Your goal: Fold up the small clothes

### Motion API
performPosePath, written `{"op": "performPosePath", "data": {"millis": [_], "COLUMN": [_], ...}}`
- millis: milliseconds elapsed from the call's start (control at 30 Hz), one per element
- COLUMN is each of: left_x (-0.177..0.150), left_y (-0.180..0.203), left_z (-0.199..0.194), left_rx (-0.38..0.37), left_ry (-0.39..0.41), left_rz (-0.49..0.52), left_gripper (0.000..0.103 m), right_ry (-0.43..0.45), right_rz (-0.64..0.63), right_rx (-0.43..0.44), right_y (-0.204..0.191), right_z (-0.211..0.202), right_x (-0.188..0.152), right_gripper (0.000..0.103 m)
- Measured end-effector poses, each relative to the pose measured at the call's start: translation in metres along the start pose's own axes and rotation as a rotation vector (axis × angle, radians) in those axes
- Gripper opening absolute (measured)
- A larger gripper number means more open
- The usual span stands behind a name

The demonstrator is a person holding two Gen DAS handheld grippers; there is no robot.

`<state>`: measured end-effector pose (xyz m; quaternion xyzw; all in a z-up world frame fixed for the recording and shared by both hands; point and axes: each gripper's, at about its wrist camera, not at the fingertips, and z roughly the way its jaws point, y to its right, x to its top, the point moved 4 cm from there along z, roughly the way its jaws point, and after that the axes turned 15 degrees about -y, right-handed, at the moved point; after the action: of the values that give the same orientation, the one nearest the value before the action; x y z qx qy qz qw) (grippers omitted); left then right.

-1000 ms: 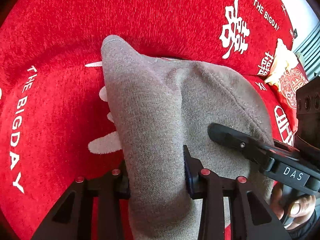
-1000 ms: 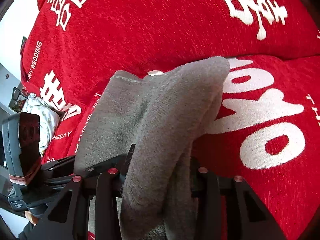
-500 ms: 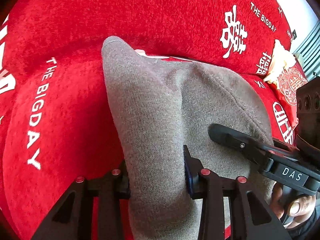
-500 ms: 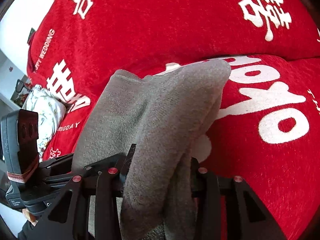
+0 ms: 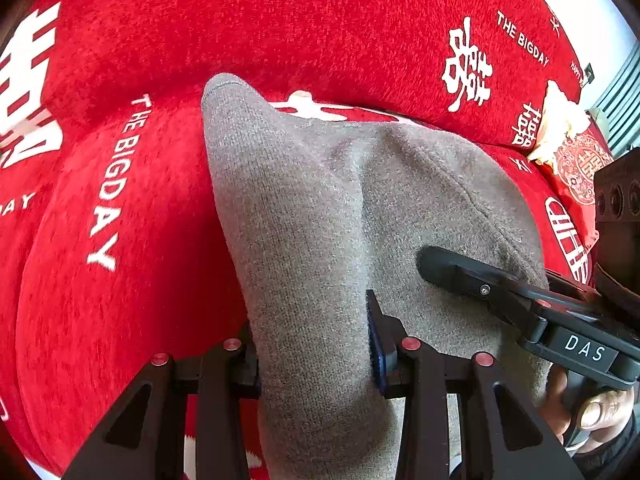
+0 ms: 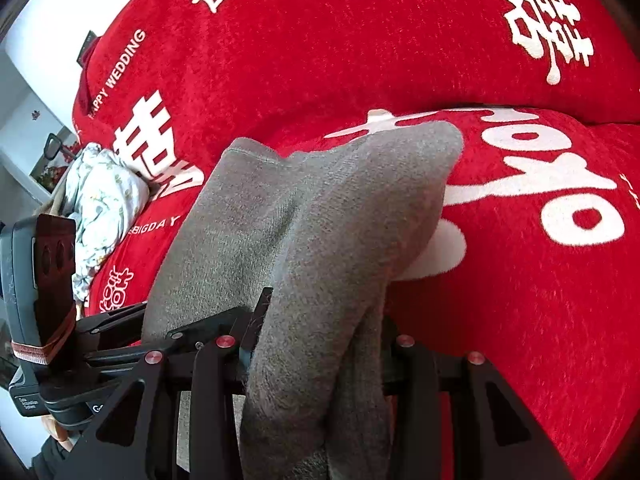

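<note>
A small grey knit garment [image 5: 320,216] hangs between my two grippers above a red sofa cover. My left gripper [image 5: 314,356] is shut on one bunched edge of it. My right gripper [image 6: 320,356] is shut on the other edge; the grey garment [image 6: 304,232] drapes forward over its jaws. In the left wrist view the right gripper's finger [image 5: 472,276] lies against the cloth at the right. In the right wrist view the left gripper [image 6: 120,332] shows at the lower left. Both sets of fingertips are hidden by fabric.
The red sofa cover [image 5: 120,240] with white lettering fills both views, its seat below and backrest [image 6: 320,40] behind. A pale floral cloth [image 6: 104,208] lies at the sofa's left end. A red and cream cushion [image 5: 572,148] sits at the right end.
Both grippers have carried the garment sideways along the sofa; the lettering behind has shifted. The grip on the cloth is unchanged.
</note>
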<state>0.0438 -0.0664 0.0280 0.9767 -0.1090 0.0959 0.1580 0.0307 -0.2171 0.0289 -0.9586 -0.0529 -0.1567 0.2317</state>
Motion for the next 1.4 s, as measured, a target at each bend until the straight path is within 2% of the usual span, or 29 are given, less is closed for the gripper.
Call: {"op": "performPosePath", "data": {"millis": [567,1167,1233,1267,1300,1367,1400], "left_x": [-0.050,-0.078,-0.079,-0.080,-0.081,-0.087,-0.090], "left_y": [-0.005,-0.011,-0.012,-0.014,-0.016,-0.024,-0.028], "left_z": [-0.014,-0.006,-0.005,-0.004,-0.003,-0.004,-0.007], "left_rx": [0.018,0.011,0.014,0.027,0.041,0.081,0.086], "left_ry": [0.039,0.051,0.052,0.050,0.054,0.068,0.074], "left_rz": [0.010,0.018,0.021,0.020,0.017,-0.002,-0.009], "left_gripper": [0.039,0.040,0.043,0.050,0.061,0.078,0.079], "right_ry": [0.042,0.053,0.052,0.048,0.041,0.029,0.032], "right_rz": [-0.055,-0.055,-0.055,-0.058,-0.055,-0.027,-0.009], "right_rx": [-0.011,0.022,0.027,0.022,0.016,0.003,0.004], "right_y": [-0.027,-0.020,-0.019,-0.016,-0.014,-0.002,0.004], "right_z": [-0.004,0.007,0.009,0.011,0.013,0.017,0.016], "right_x": [-0.043,-0.069,-0.070,-0.070,-0.070,-0.072,-0.074], "right_gripper": [0.042,0.042,0.043,0.045,0.047,0.063,0.066]}}
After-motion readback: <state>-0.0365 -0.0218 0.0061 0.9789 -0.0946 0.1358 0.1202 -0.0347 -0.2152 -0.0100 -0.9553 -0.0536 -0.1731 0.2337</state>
